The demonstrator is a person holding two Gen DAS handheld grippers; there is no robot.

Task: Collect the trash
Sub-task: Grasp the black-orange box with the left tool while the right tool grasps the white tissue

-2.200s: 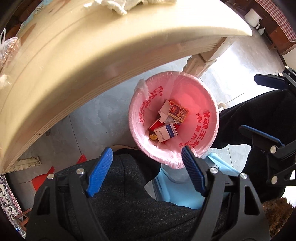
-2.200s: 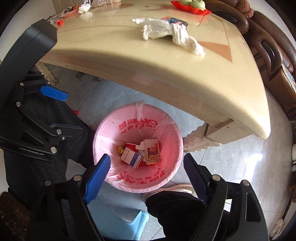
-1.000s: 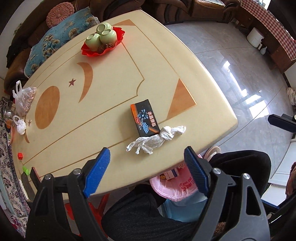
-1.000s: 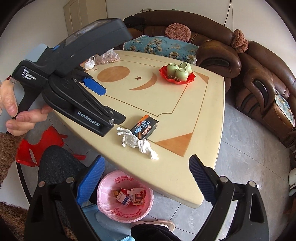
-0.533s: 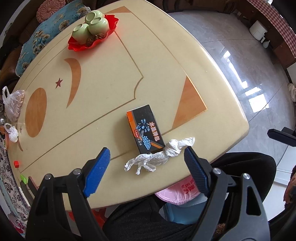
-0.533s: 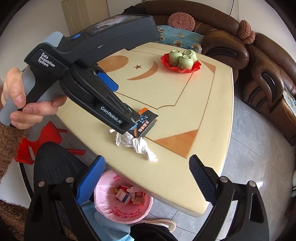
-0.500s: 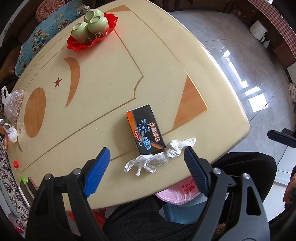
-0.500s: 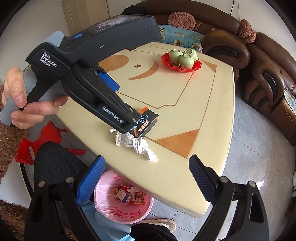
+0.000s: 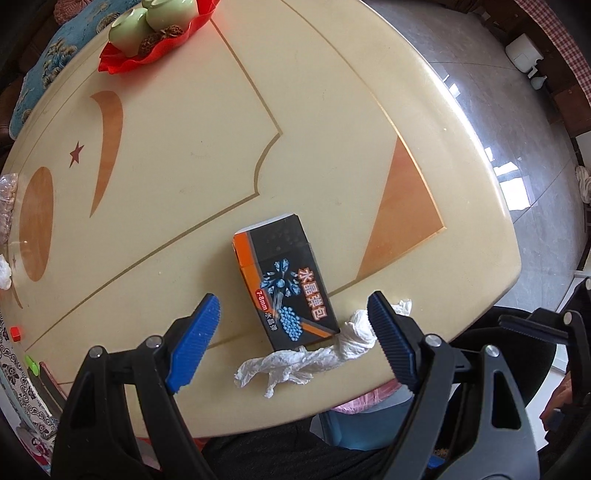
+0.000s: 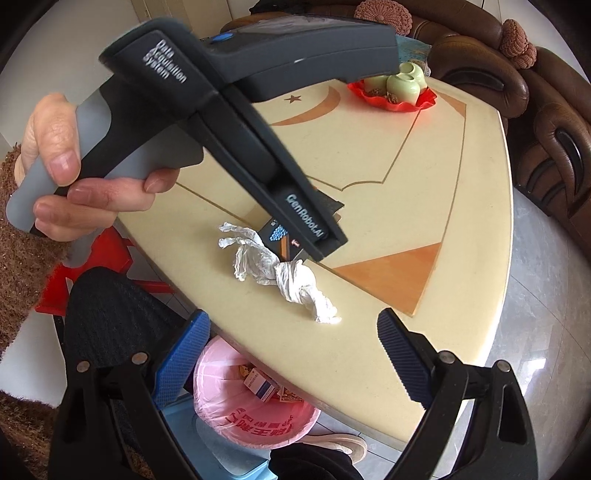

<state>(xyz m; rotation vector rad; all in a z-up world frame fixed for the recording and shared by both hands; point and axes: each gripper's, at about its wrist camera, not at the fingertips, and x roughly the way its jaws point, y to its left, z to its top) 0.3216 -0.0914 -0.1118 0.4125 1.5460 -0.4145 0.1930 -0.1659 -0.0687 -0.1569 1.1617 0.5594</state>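
Note:
A black and orange box (image 9: 286,286) lies on the cream table (image 9: 184,147) near its front edge, with a crumpled white tissue (image 9: 306,362) touching its near end. My left gripper (image 9: 291,343) is open, its jaws astride the box's near end and the tissue, just above them. In the right wrist view the left gripper's body hides most of the box (image 10: 282,236); the tissue (image 10: 280,269) lies beside it. My right gripper (image 10: 291,354) is open and empty, held back over the table edge above the pink-lined bin (image 10: 229,413) with boxes in it.
A red dish with green cups (image 9: 155,33) stands at the table's far side. Brown sofas (image 10: 546,110) lie beyond the table. A red stool (image 10: 110,258) and a blue stool (image 10: 207,454) stand on the floor by the bin. A bag (image 9: 7,199) lies at the table's left edge.
My left gripper has swung up from over the bin and come down close over the box and tissue. My right gripper has risen from the bin to face the table.

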